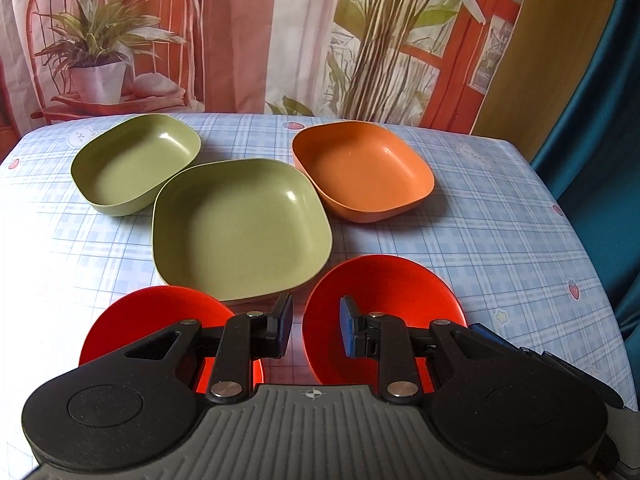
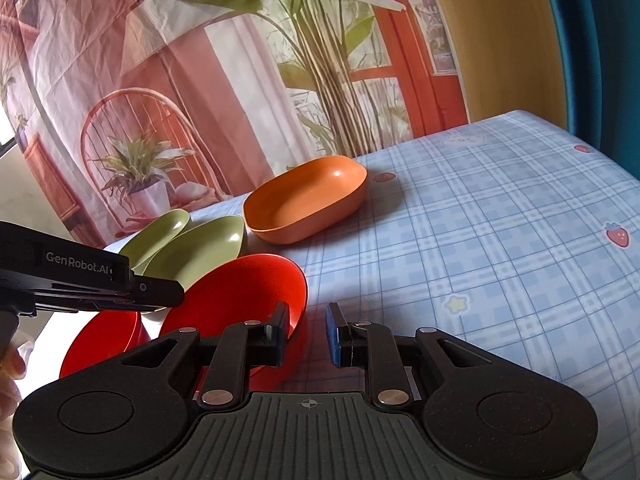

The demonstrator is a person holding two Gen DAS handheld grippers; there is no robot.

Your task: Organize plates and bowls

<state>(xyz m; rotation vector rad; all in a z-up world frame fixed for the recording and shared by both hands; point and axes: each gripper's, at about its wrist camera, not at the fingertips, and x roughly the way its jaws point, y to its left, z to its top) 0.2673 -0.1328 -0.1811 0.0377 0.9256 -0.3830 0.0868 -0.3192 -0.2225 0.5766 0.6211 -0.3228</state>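
Left wrist: fingers (image 1: 285, 330) parted, empty, above two red bowls (image 1: 384, 300).

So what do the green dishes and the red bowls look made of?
Green plate and green bowl: probably matte plastic or a fibre composite, given the dull, even colour, soft highlights and thick rounded rims. Red bowls: likely glossier plastic; the colour is saturated and smooth. Ceramic can't be ruled out.

My grippers are black with blue pads (image 1: 347, 320). On the cloth (image 1: 500, 240), pale blue plaid with strawberries and stars, lower frame: two red bowls (image 1: 384, 284). Middle: a green plate (image 1: 240, 220); upper left, a green bowl (image 1: 132, 164); upper right, an orange bowl (image 1: 360, 172). The backdrop (image 1: 240, 32) is pink, orange-red and leafy green.
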